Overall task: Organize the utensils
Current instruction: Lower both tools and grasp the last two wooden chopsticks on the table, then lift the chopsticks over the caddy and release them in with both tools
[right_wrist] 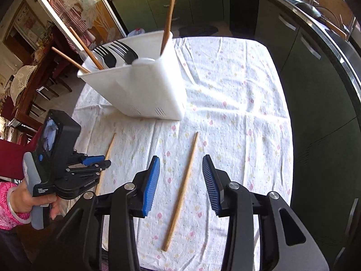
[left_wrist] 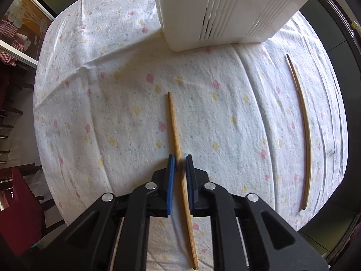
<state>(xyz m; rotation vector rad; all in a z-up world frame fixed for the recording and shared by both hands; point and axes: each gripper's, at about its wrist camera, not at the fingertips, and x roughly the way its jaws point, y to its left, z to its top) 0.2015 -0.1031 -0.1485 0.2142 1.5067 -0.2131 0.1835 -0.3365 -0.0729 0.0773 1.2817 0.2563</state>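
Two wooden chopsticks lie on the flowered tablecloth. In the left wrist view one chopstick point(left_wrist: 178, 149) runs between my left gripper's point(left_wrist: 179, 158) blue pads, which stand close on either side with a small gap; the other chopstick point(left_wrist: 304, 131) lies at the right. In the right wrist view my right gripper point(right_wrist: 181, 161) is wide open above that second chopstick point(right_wrist: 182, 189), apart from it. The left gripper point(right_wrist: 99, 161) shows there over the first chopstick point(right_wrist: 108, 151). A white utensil holder point(right_wrist: 144, 90) behind holds forks point(right_wrist: 117, 52) and several chopsticks.
The holder point(left_wrist: 225, 9) stands just beyond the chopsticks. The table edge falls off at the right toward dark green cabinets point(right_wrist: 315, 72). Chairs and a wooden table point(right_wrist: 33, 85) stand at the left.
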